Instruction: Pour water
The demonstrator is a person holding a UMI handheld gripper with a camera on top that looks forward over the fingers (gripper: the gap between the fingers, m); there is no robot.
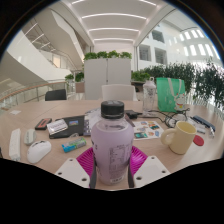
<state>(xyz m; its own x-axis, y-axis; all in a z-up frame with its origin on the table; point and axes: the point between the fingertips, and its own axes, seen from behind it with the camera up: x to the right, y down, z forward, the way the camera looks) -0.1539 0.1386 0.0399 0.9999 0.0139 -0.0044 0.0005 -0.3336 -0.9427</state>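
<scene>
We are looking along a hand-held gripper (111, 162) whose two fingers close on a clear plastic water bottle (111, 138). The magenta pads (90, 161) press against its lower sides from left and right, so we judge the bottle firmly clamped. It stands upright with a dark screw cap (112, 107) still on, and it fills the near middle of the view. We judge the low grip keeps the neck free for tipping, though the cap would have to come off before any water could flow.

The bottle sits over a pale round table (20, 120). To the right, a little farther off, stands a cream mug (181, 136) with its handle turned left, the likely target for pouring. Far right of the bottle is a clear glass jar (150, 97) beside a green bag (170, 93). On the left lie a white computer mouse (39, 151) and a dark notebook (68, 126), with small cards scattered around.

Beyond the table are white planters (107, 70) with greenery in a bright atrium.

We can read no brand, label or writing anywhere; the bottle's marking is too faint to make out
</scene>
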